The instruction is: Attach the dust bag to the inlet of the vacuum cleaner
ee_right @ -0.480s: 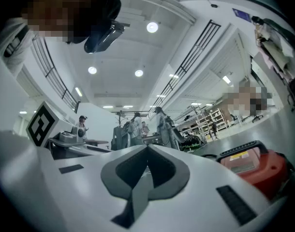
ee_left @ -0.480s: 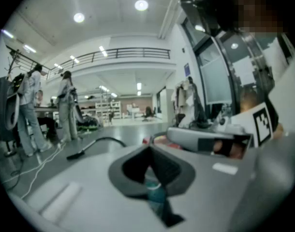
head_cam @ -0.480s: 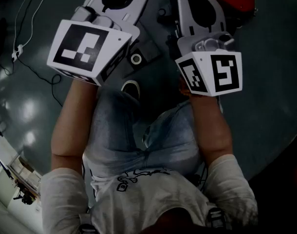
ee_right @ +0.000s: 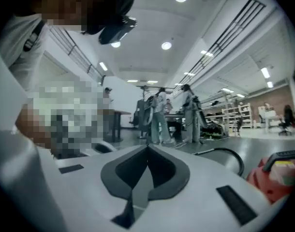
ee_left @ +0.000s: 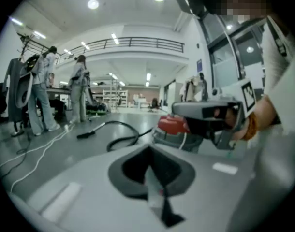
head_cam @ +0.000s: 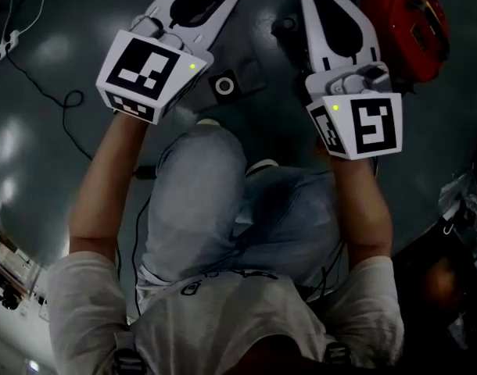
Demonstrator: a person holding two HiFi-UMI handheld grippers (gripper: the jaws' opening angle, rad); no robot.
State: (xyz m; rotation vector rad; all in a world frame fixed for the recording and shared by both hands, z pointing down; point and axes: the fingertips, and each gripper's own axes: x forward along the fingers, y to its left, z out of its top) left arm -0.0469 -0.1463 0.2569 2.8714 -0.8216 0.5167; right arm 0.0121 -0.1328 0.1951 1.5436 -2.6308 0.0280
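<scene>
Vacuum (head_cam: 403, 26), red-bodied, sits on the floor (head_cam: 59, 45) at one o'clock in our head view, just beside the right hand-held gripper (ee_right: 147, 151). Half a second ago only a sliver of red showed at the top edge; now most of its top is in sight, so we judge that we have turned and closed in on it. Its black hose (ee_left: 119, 129) curls across the floor at ten o'clock of the body in the left gripper view. We cannot make out the inlet in any view.

We see no dust bag anywhere, neither on the floor nor in a grip. The right hand-held gripper has its jaws pressed together with nothing between them. The left hand-held gripper (ee_left: 151, 153) is likewise closed and empty, tilted a little downward.

Further out, a small dark box with a ring (head_cam: 225, 84) lies between the two grippers at twelve o'clock, much where it was before, and a thin cable (head_cam: 62, 104) trails at ten o'clock.

For the task, this reads as approach only: the bag must be found and picked up before anything meets the inlet.
</scene>
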